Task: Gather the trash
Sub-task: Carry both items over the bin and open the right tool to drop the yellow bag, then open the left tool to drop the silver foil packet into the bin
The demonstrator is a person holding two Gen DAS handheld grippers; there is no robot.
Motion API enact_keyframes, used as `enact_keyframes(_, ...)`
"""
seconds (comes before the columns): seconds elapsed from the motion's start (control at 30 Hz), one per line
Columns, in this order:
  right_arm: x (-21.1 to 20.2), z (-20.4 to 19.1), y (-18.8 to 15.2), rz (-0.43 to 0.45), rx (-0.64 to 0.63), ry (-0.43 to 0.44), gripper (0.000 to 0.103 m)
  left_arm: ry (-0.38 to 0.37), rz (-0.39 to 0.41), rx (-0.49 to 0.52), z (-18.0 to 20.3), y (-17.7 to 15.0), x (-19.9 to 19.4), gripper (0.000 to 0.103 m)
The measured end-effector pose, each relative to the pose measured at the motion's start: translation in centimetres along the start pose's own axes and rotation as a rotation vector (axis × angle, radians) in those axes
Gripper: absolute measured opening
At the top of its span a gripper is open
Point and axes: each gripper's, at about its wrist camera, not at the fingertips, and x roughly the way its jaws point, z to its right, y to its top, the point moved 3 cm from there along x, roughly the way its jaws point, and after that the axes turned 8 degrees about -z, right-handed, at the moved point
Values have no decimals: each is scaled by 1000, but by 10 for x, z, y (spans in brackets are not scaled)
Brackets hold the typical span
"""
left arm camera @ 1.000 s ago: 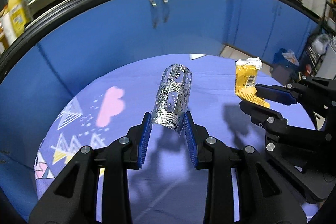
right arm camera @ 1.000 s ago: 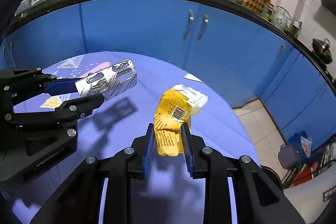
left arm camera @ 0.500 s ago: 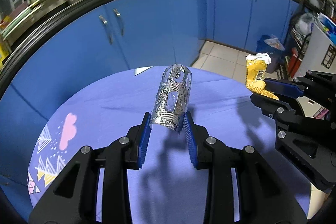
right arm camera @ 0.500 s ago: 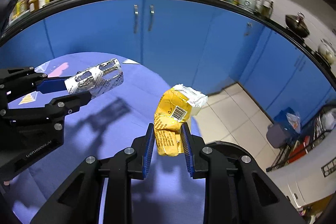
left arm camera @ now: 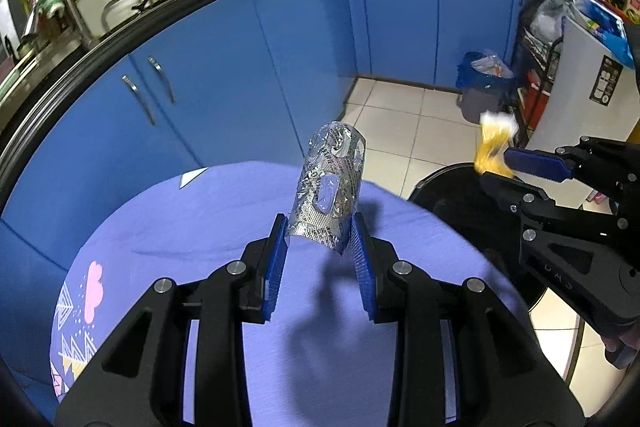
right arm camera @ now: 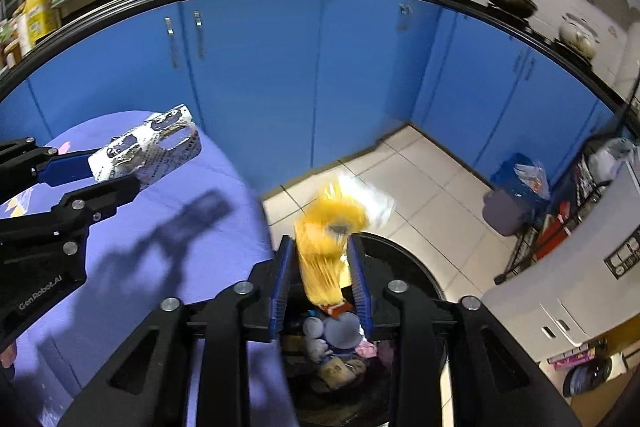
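two pieces of trash are showing: one yellow wrapper [right arm camera: 324, 247] and one silver blister pack [left arm camera: 330, 191]. the yellow wrapper is blurring between the just-opening pads of the right gripper [right arm camera: 322, 275], no longer pinched, directly above the one black bin [right arm camera: 408, 267]. the left gripper [left arm camera: 318, 259] is clenching the blister pack over the purple tablecloth [left arm camera: 200, 219], just beside the bin.
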Motion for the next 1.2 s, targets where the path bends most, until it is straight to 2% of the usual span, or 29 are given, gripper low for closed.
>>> enact_keyframes(0.07,-4,8,-3,23,13,-32,83,-3,0,15,9,4,0,33)
enact_keyframes(0.13,-14,16,-5,76,16,-64,84,-3,2,30,18,8,0,33)
enact_keyframes(0.33,-23,44,-17,84,25,-155,84,-17,10,80,47,23,-2,33)
enact_keyframes(0.6,-26,85,-31,74,98,-165,84,-41,16,140,83,34,-2,33)
enact_keyframes(0.73,-29,91,-34,75,105,-163,84,-47,17,151,98,41,-1,37)
enact_keyframes(0.77,-29,92,-34,75,103,-163,84,-47,20,153,100,42,-2,39)
enact_keyframes(0.8,-29,93,-35,77,102,-161,84,-42,24,156,101,43,-3,49)
enact_keyframes(0.87,-29,93,-35,77,99,-163,84,-33,40,164,105,44,-6,57)
enact_keyframes(0.9,-29,93,-36,76,93,-170,84,-31,45,164,105,45,-7,68)
enact_keyframes(0.93,-28,93,-37,74,88,-175,84,-25,58,158,105,46,-10,84)
enact_keyframes(1.0,-26,94,-39,73,90,-170,84,-25,78,154,103,46,-13,98)
enact_keyframes(1.13,-25,97,-39,68,102,-168,84,22,94,188,108,44,-15,99)
enact_keyframes(1.2,-24,98,-41,65,103,-168,84,21,89,192,108,42,-15,99)
